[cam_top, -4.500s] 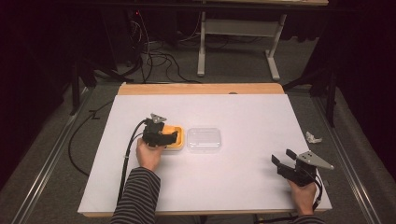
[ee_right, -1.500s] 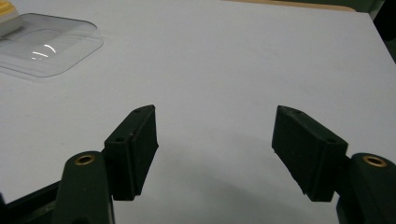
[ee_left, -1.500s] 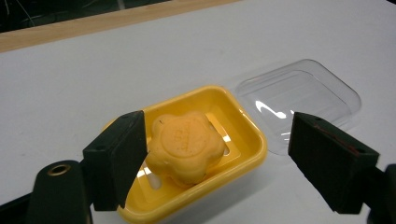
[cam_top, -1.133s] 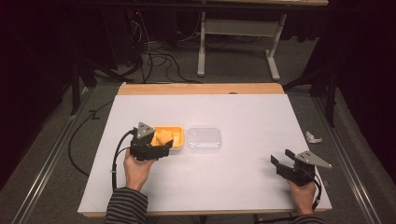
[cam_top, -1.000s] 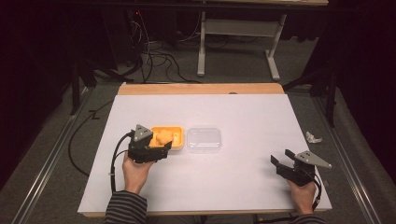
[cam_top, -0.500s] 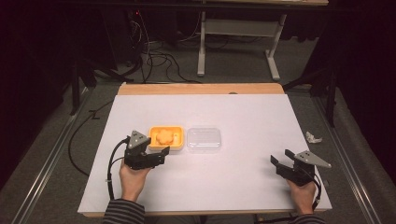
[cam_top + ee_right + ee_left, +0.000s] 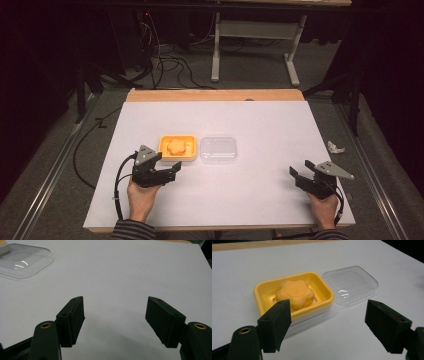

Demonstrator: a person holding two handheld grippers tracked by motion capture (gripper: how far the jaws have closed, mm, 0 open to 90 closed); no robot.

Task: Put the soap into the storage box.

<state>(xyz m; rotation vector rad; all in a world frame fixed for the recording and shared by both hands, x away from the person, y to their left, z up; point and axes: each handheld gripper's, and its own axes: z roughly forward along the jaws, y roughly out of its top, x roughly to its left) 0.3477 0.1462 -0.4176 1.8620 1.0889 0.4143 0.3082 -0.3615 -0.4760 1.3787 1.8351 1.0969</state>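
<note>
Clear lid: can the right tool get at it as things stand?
Probably yes. The right tool is open, and bare table lies between it and the clear lid, which sits beside the yellow dish.

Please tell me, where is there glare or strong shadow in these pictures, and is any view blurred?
Left gripper view: a small white glint on the clear lid; the yellow soap dish is sharp, the near jaws softer. Right gripper view: a faint shadow under the open jaws. High view: the white table is bright, the surroundings dark.

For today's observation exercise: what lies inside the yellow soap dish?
A flower-shaped orange soap sits inside the yellow soap dish, on a slotted floor. The floor beneath the soap is hidden. The clear lid lies alongside.
</note>
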